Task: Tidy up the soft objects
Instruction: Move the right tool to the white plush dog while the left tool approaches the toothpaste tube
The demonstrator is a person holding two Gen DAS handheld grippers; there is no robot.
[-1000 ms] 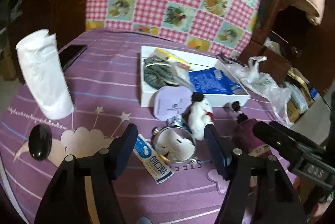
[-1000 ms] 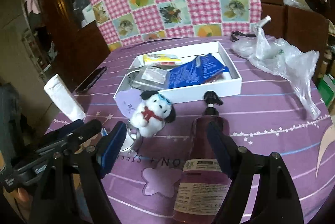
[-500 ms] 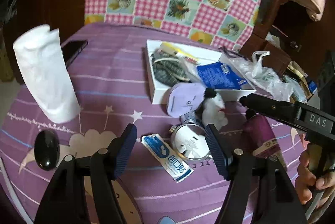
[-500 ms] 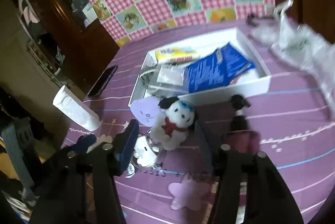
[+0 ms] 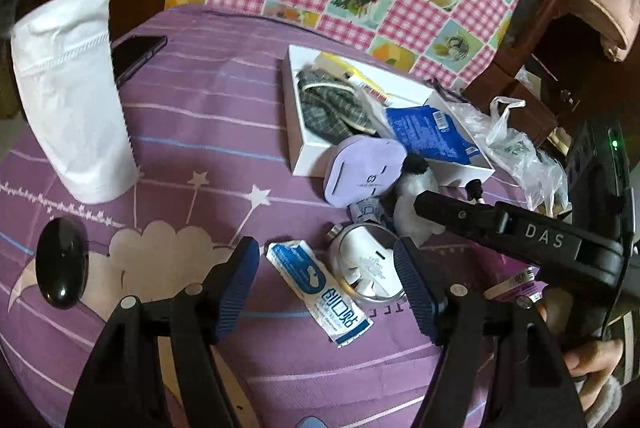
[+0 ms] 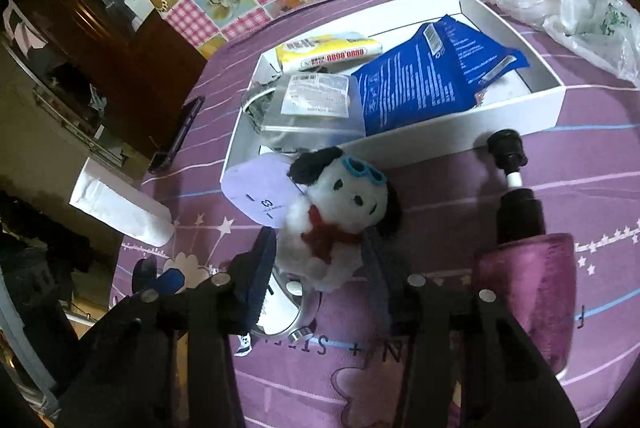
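Right wrist view: my right gripper (image 6: 320, 256) has its two fingers set either side of the plush dog (image 6: 340, 212), at the level of its red scarf. The blue pads look to be at or very near the fur, but I cannot tell whether they are pressing yet; nothing is lifted, and the toy sits on the purple tablecloth (image 6: 440, 368). Just under the left pad is a round metal tin (image 6: 288, 308), so I would close on the belly only, squarely and gently, letting the stuffing give, and lift straight up so the tin and the lilac pad (image 6: 260, 196) leaning behind the dog are not dragged along. Right of the fingers stands a dark pump bottle (image 6: 520, 252), close enough that any sideways swing could knock it. Beyond the dog is the white box (image 6: 516, 112), already holding a blue packet (image 6: 432, 80) and a yellow pack (image 6: 328, 52); that seems the likely drop place, and the near wall must be cleared on the way in.

My left gripper (image 5: 326, 276) is wide open and holds nothing, poised over a blue-and-white sachet (image 5: 320, 292), with the tin by its right finger. Well to its left lie a black mouse (image 5: 62, 264) and a paper roll (image 5: 72, 96).
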